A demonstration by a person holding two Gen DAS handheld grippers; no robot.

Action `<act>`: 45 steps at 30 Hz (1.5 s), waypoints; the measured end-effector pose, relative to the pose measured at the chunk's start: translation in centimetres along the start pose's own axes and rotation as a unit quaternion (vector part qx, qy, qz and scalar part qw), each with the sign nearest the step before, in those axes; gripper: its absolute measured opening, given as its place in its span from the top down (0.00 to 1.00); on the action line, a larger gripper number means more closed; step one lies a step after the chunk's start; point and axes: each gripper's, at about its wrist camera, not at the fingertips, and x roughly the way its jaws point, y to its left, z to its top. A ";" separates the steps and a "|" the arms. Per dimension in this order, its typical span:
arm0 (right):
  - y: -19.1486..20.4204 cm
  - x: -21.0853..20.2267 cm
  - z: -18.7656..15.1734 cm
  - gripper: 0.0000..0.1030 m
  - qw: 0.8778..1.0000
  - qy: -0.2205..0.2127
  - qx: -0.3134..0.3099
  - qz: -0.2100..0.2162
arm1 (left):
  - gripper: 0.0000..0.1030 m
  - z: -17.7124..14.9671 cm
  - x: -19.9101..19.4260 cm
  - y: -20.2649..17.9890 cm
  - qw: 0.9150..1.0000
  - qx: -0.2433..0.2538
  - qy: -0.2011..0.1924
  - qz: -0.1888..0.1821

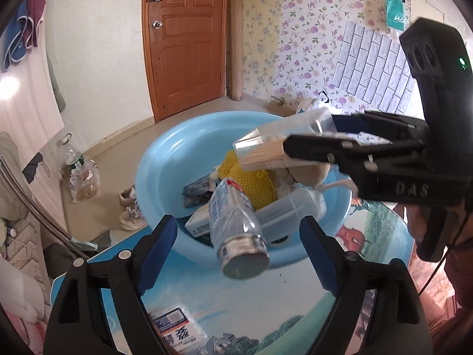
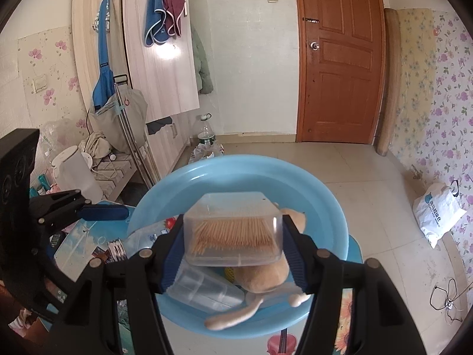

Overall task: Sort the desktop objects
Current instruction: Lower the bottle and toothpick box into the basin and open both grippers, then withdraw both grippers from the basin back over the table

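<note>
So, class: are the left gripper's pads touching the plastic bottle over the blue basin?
Apart. In the left wrist view, the left gripper stands open, with clear gaps between both pads and the plastic bottle.

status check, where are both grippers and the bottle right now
Left gripper open, plastic bottle loose between its fingers, over blue basin rim. Right gripper shut on toothpick box above basin. Nothing blocking.

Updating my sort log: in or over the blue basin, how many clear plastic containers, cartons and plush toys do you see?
Clear plastic containers: 3 (bottle, toothpick box, lidded tub)
Cartons: 2 (grey carton, white carton)
Plush toy: 1
Total: 6
</note>
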 end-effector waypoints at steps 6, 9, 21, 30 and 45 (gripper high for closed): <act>-0.1 -0.5 1.1 0.38 1.000 -0.006 -0.002 -0.016 | 0.17 -1.0 -1.7 0.7 1.000 -0.010 -0.008 0.011; -0.1 -1.1 1.2 0.33 1.000 -0.014 0.002 -0.021 | 0.17 -1.7 -2.3 1.2 1.000 -0.017 -0.008 0.018; 1.2 -2.4 -1.8 0.33 1.000 0.013 0.013 -0.012 | 0.17 -5.7 -4.2 2.7 0.998 -0.056 0.010 0.038; 7.1 -2.4 -2.5 0.29 0.998 0.015 -0.055 0.036 | 0.17 -8.0 -4.9 3.7 0.996 -0.078 0.018 0.046; 2.3 0.3 -2.2 0.28 0.994 0.032 0.040 -0.091 | 0.08 -10.1 -3.8 6.5 0.992 -0.107 0.035 0.056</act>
